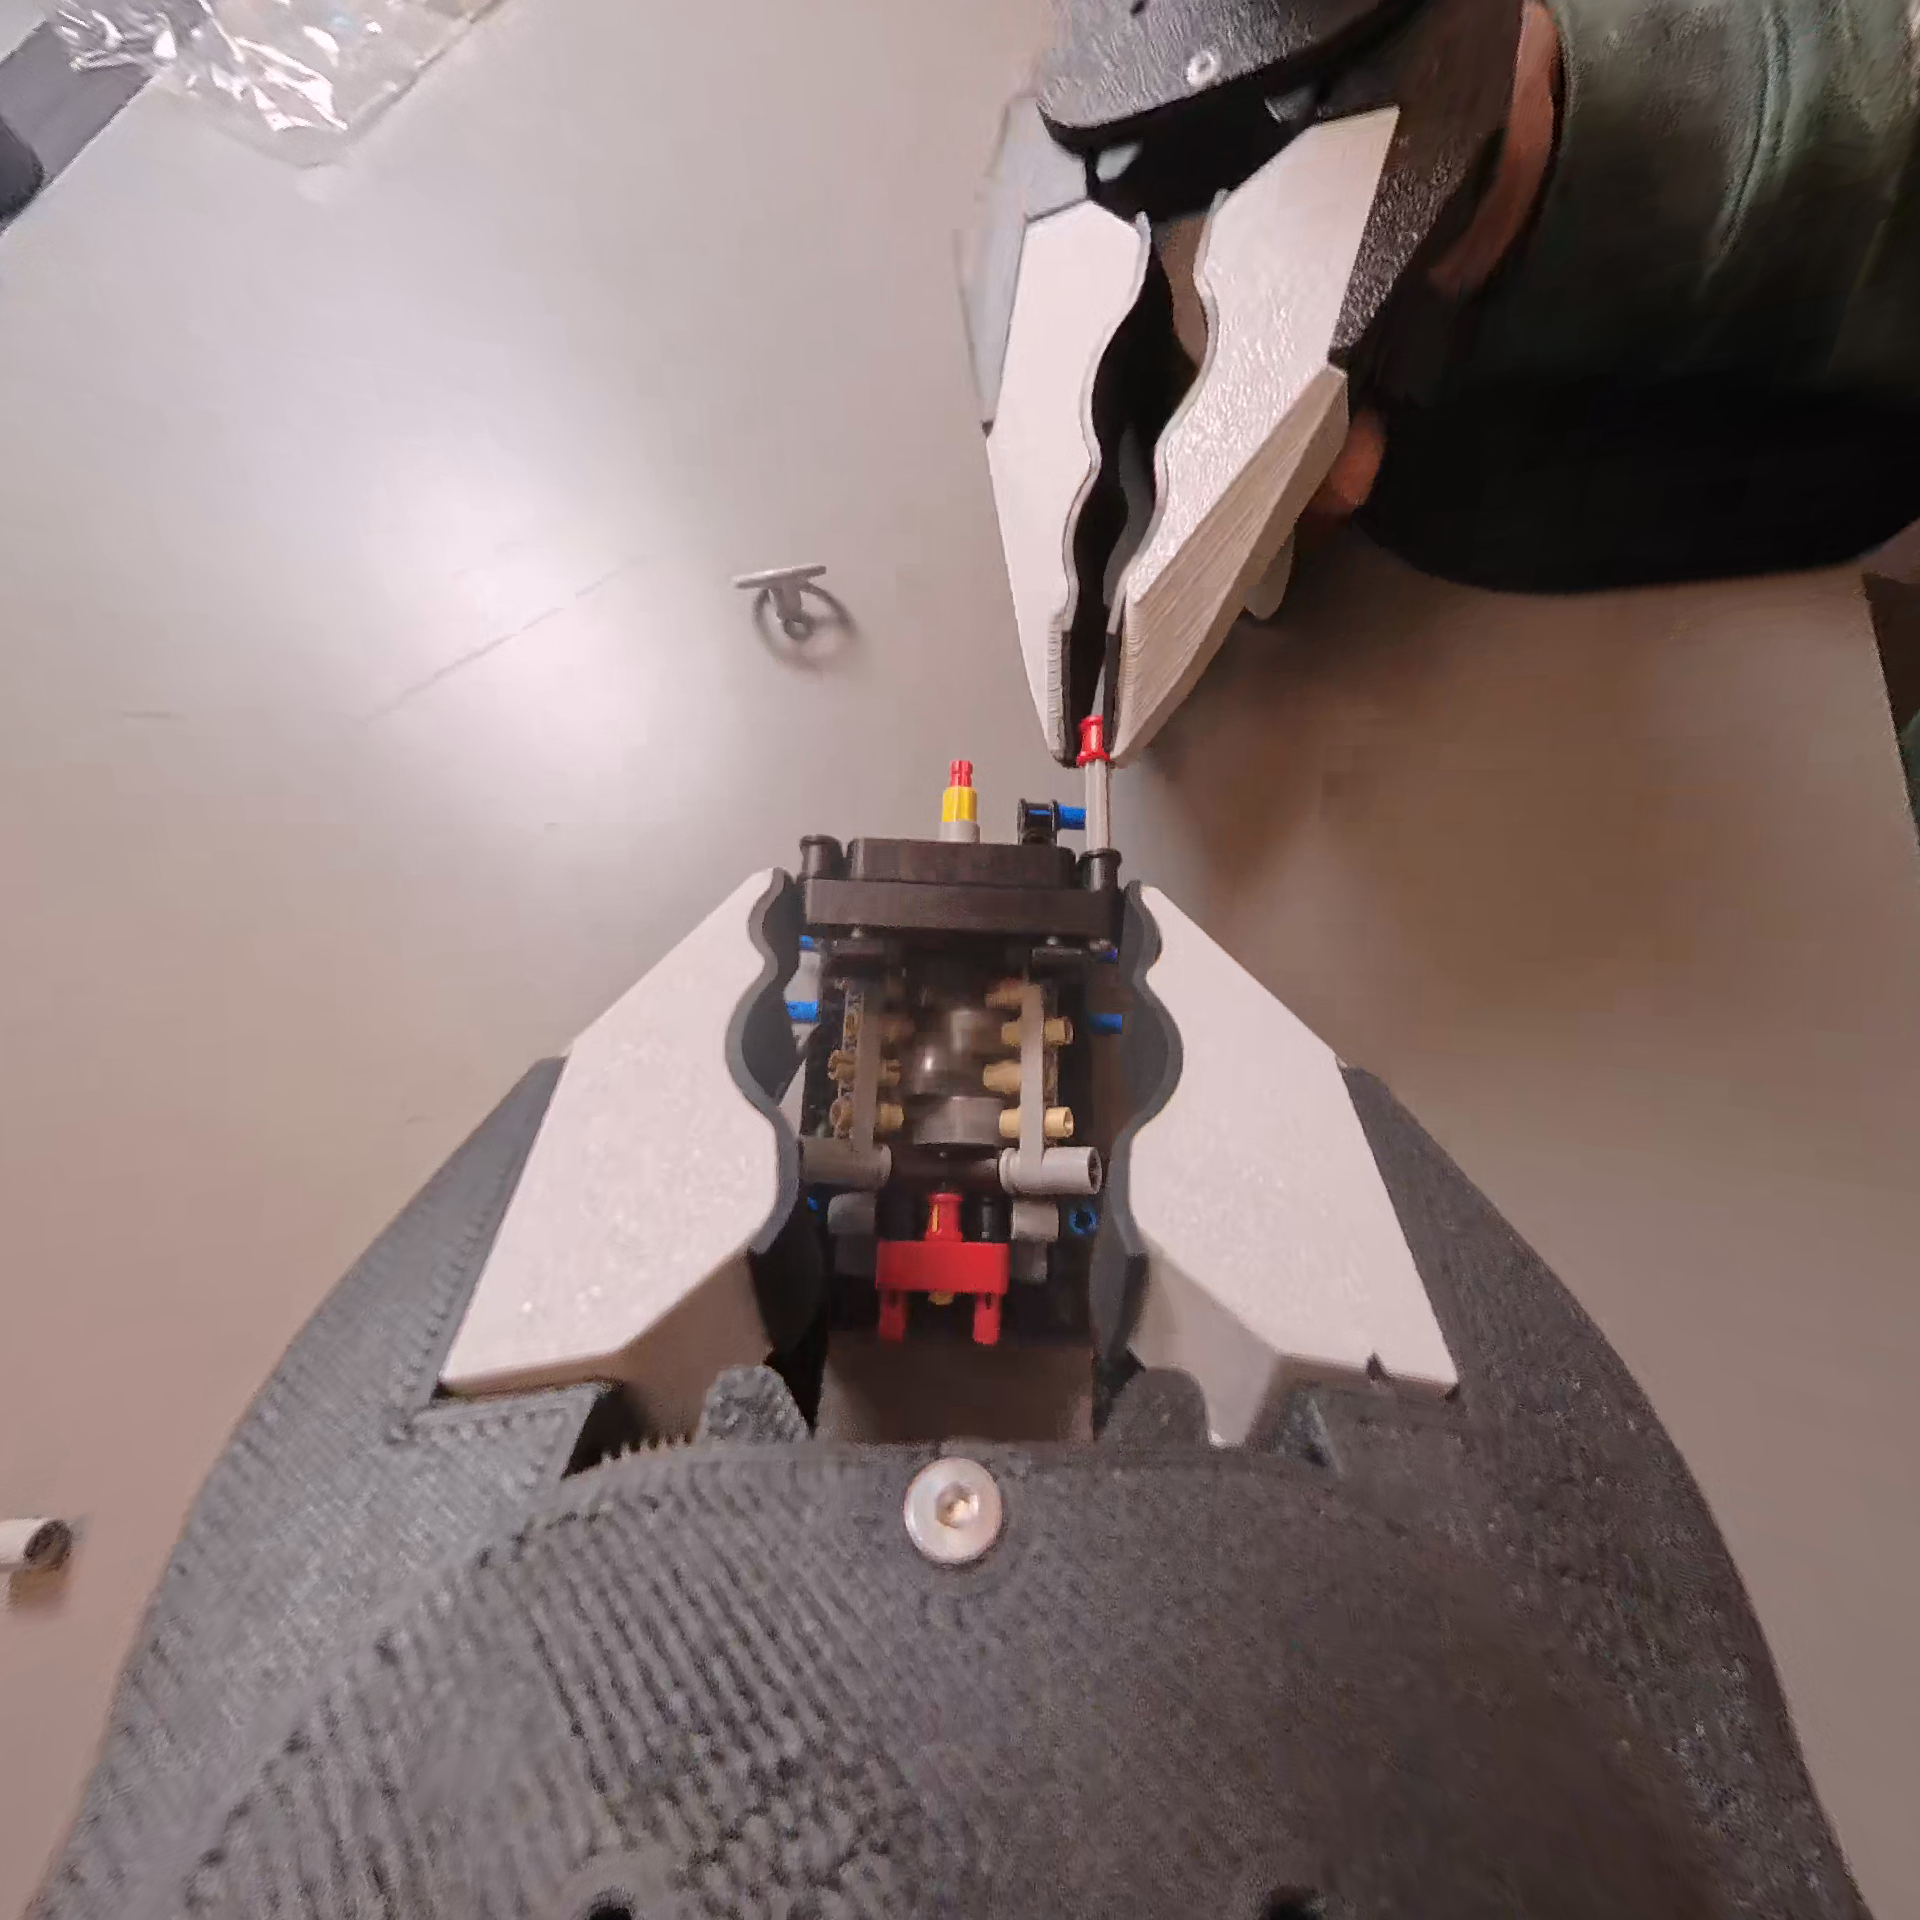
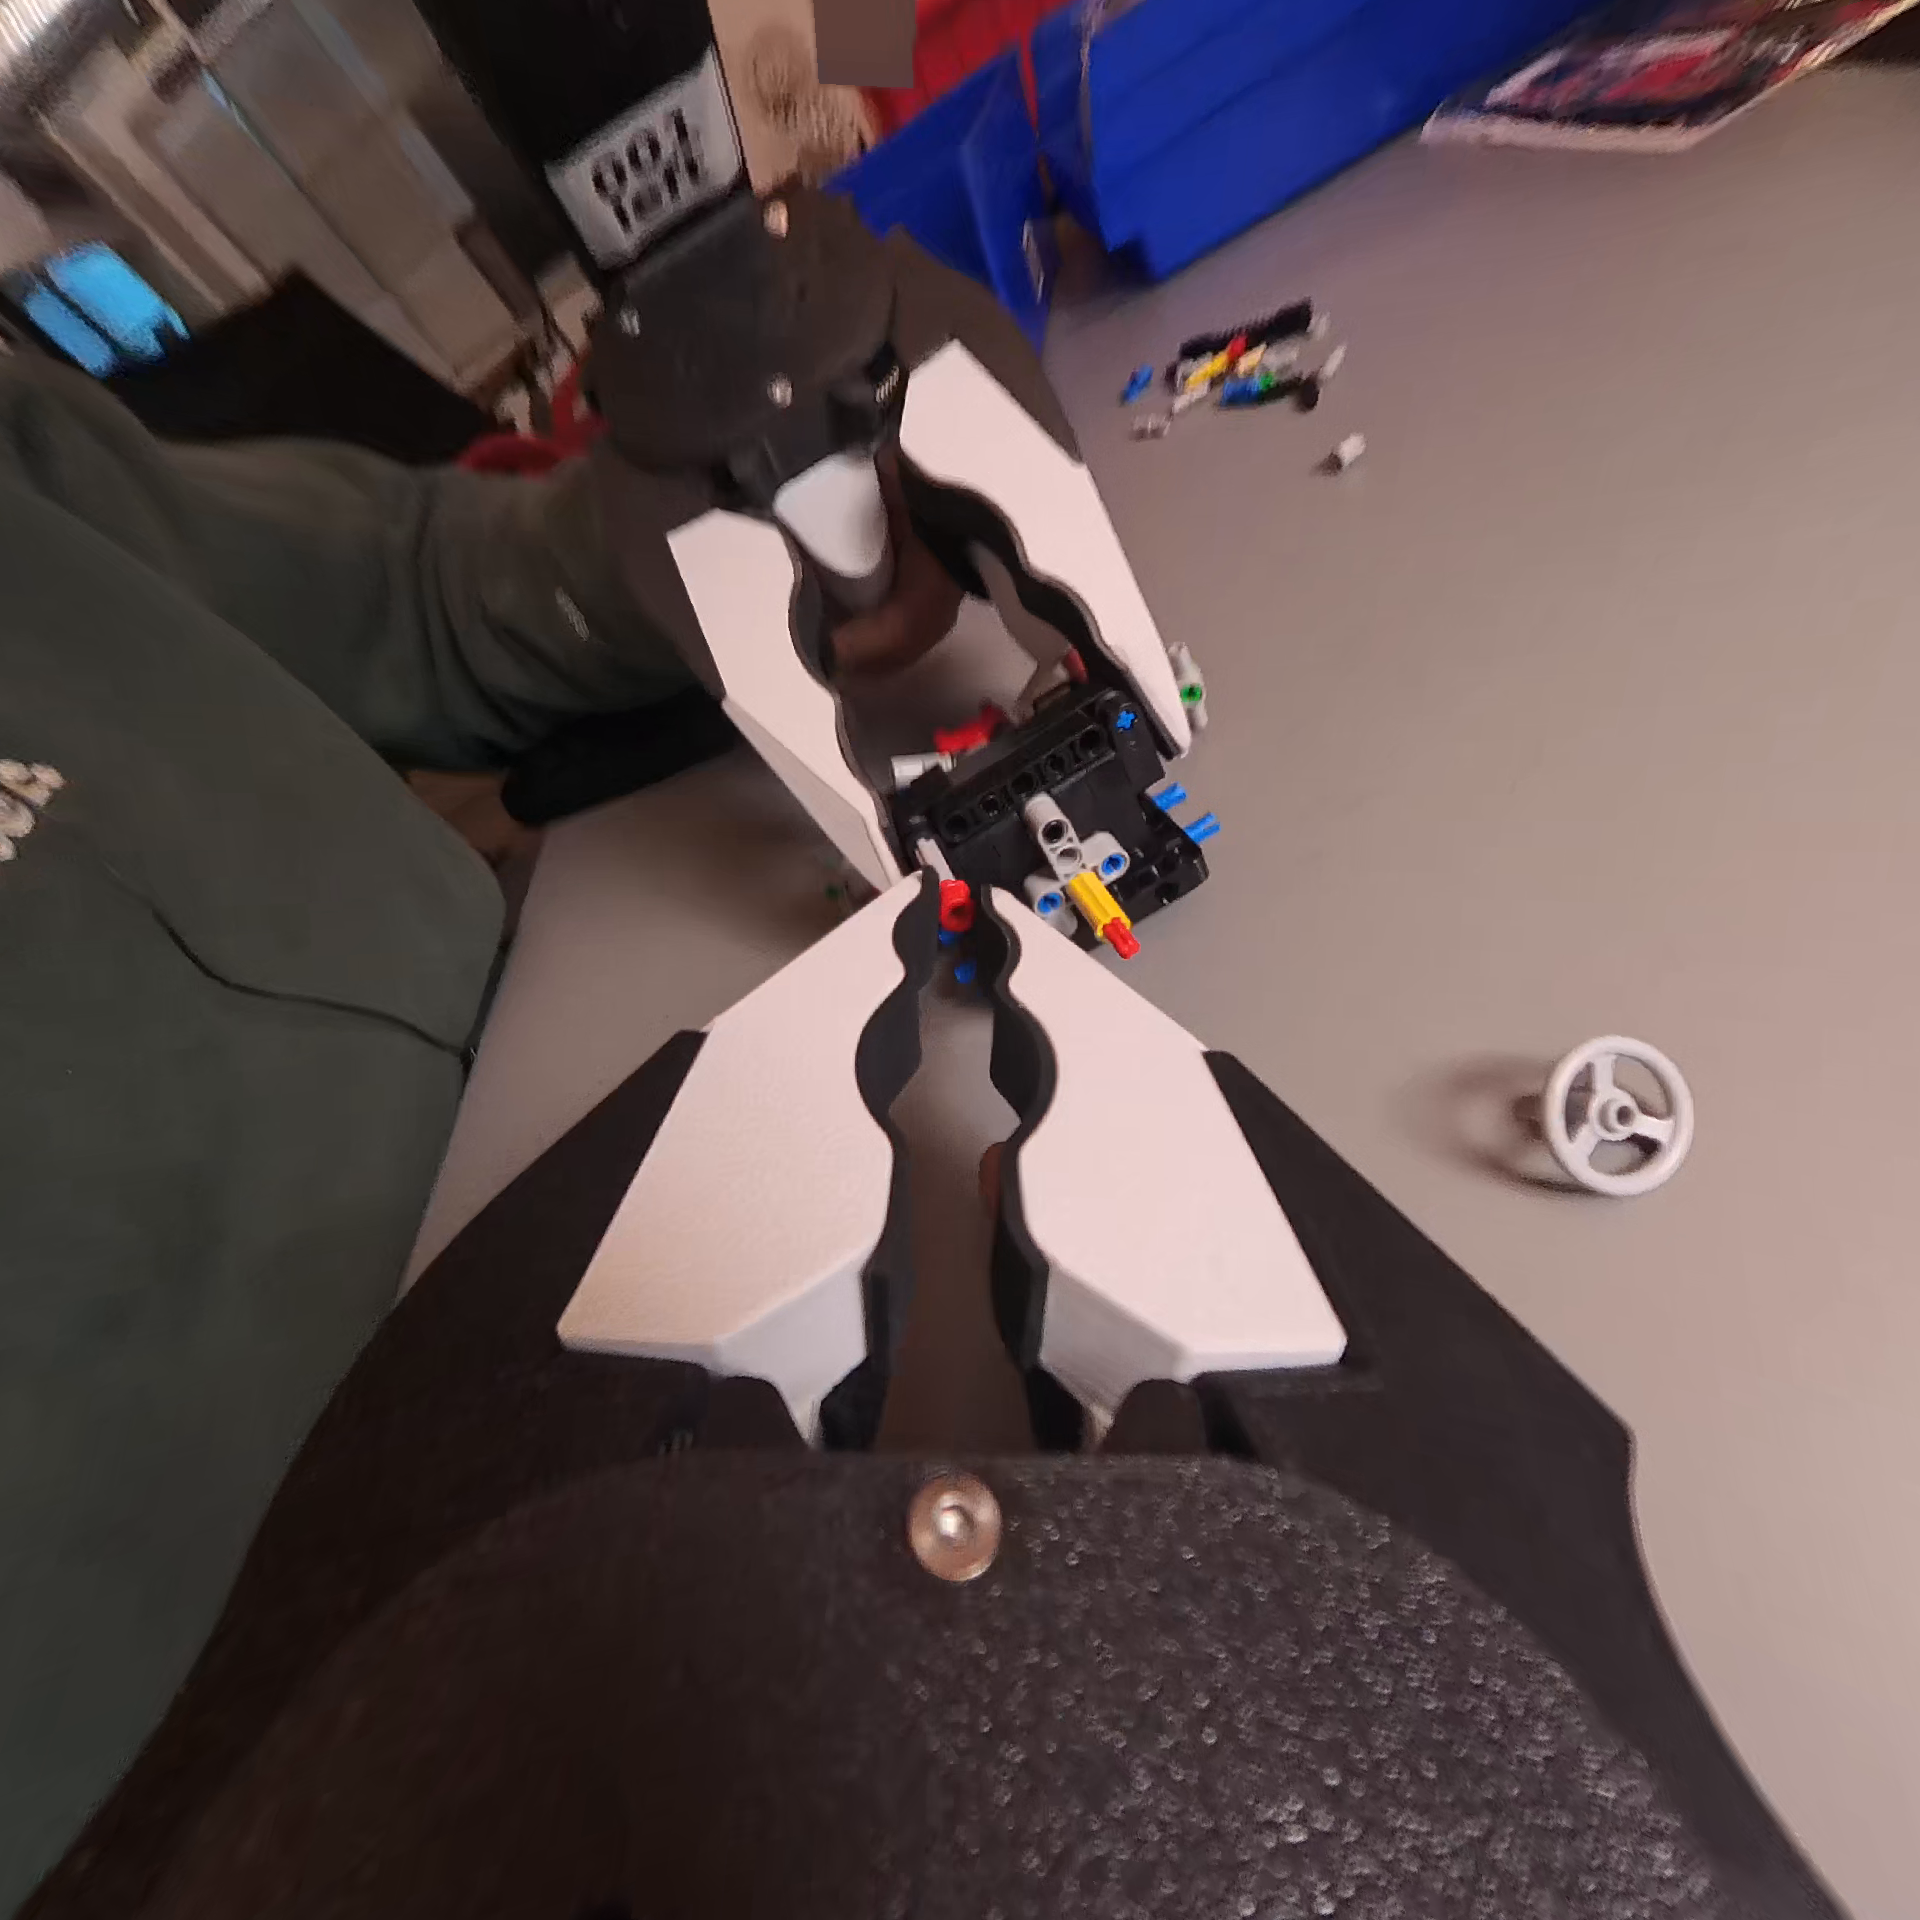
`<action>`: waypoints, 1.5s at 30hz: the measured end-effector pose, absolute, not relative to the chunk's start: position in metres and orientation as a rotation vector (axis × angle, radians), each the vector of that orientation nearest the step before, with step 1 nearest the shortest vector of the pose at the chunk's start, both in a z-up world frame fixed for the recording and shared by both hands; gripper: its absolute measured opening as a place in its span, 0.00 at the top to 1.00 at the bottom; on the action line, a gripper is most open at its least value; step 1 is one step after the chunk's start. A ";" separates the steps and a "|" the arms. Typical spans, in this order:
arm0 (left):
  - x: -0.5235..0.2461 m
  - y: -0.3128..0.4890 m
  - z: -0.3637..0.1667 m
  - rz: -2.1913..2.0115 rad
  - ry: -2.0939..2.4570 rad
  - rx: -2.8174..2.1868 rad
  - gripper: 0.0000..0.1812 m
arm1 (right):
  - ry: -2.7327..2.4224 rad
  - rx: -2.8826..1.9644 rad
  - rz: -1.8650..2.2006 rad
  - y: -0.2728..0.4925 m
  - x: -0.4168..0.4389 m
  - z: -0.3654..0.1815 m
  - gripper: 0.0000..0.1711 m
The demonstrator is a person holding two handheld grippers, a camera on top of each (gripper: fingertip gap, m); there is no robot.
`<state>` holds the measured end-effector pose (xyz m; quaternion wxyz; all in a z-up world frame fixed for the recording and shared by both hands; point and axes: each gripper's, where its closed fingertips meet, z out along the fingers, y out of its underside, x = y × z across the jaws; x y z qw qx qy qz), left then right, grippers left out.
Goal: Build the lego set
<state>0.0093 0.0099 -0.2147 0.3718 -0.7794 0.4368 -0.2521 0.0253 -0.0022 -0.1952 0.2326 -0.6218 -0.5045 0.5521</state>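
Observation:
My left gripper (image 1: 956, 904) is shut on a black Technic lego assembly (image 1: 961, 1039) with grey beams, tan pins and a red part at its near end. A yellow bush with a red tip (image 1: 958, 821) sticks out of its far face. My right gripper (image 1: 1086, 743) comes in from the upper right, shut on the red-capped end (image 1: 1091, 740) of a thin grey axle (image 1: 1098, 805) that reaches the assembly's far right corner. In the right wrist view my right gripper (image 2: 954, 902) pinches the red cap (image 2: 954, 902) beside the assembly (image 2: 1049, 800), which the left gripper (image 2: 1039, 800) holds.
A grey steering wheel (image 2: 1618, 1115) lies on the grey table and shows in the left wrist view (image 1: 795, 608) too. Loose lego pieces (image 2: 1236, 369), a blue bin (image 2: 1195, 156) and a booklet (image 2: 1662, 83) are farther off. A plastic bag (image 1: 260, 62) lies far left. A person's green sleeve (image 2: 208, 831) is at the table edge. My left and right fingertips are right by each other.

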 end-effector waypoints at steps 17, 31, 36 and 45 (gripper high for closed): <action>0.013 0.001 -0.220 -0.607 1.310 -1.921 0.66 | -1.809 -1.377 1.009 -0.014 0.032 -0.205 0.97; 0.013 0.001 -0.220 -0.613 1.323 -1.908 0.66 | -1.892 -1.376 0.951 -0.014 0.030 -0.205 0.98; 0.013 0.001 -0.220 -0.615 1.323 -1.906 0.66 | -1.862 -1.385 0.994 -0.014 0.029 -0.205 0.98; 0.015 0.005 -0.220 -0.564 1.342 -1.920 0.66 | -1.861 -1.368 0.987 -0.018 0.016 -0.205 0.98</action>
